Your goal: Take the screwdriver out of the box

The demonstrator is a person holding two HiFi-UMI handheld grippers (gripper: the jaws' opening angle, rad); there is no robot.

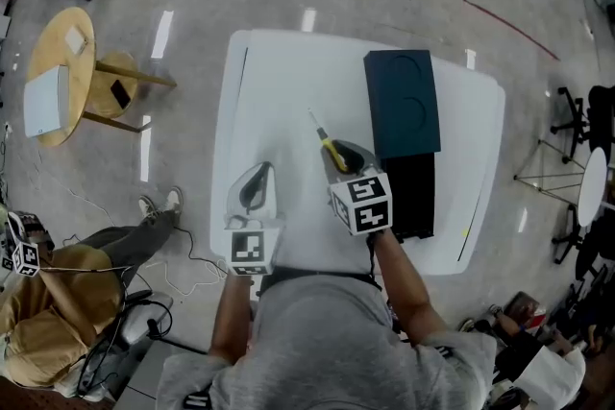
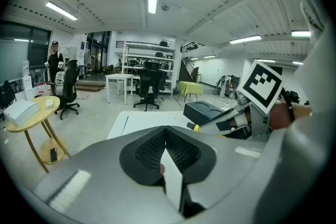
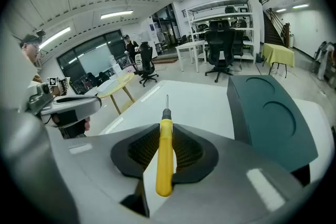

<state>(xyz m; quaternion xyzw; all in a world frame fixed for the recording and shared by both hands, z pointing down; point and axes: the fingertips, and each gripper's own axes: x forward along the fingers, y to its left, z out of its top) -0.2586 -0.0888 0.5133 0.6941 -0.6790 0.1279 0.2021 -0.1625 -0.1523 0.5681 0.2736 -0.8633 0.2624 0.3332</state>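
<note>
1. Screwdriver (image 3: 165,155): yellow handle, dark collar, thin bare metal shaft. Out of the box, handle clamped between the jaws of the right gripper (image 1: 343,158), butt end sticking out behind the pads. Shaft points forward and away from the person, tilted slightly down, over the white table (image 1: 279,101). Not touching the tabletop.
2. Box (image 1: 402,103): dark teal slab with two shallow round recesses on top, lying flat on the table's right side. A black section adjoins its near end. Screwdriver sits just left of it, apart.
</note>
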